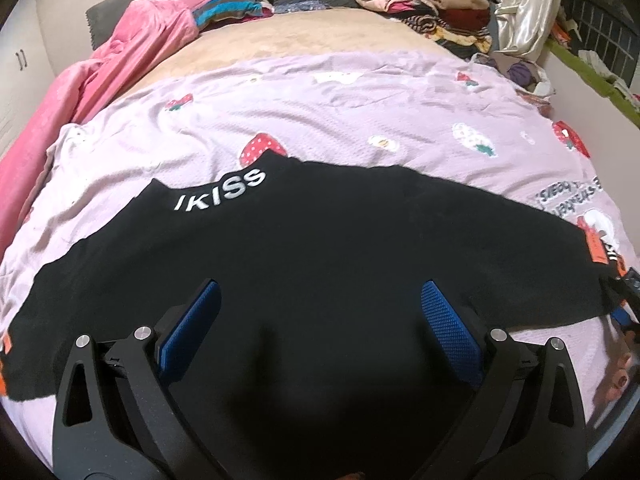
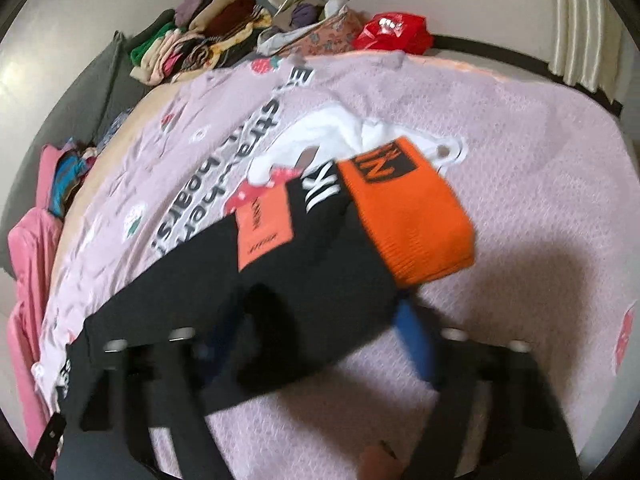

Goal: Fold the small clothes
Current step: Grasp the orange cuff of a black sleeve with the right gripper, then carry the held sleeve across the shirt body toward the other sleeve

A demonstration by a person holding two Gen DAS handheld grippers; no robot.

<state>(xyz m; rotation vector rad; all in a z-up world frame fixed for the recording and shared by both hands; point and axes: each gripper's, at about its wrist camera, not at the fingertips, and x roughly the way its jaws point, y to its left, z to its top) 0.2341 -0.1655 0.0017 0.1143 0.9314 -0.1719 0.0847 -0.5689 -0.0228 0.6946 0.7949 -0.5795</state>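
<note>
Fingers [image 1: 192, 328] spread above black garment [image 1: 320, 240], edges free.

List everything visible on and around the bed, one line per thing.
black sweater: one, black with white lettering, spread on the bedspread
orange cuff: one, orange, sleeve end near the right hand-held gripper
bedspread: one, lilac with strawberry print, covering the bed
pink blanket: one, pink, bunched along the far-left edge
folded clothes pile: one, mixed colours, far corner
red bag: one, red, far edge
left hand-held gripper: one, black with blue pads, open above the sweater
right hand-held gripper: one, blurred, straddling the sleeve
</note>
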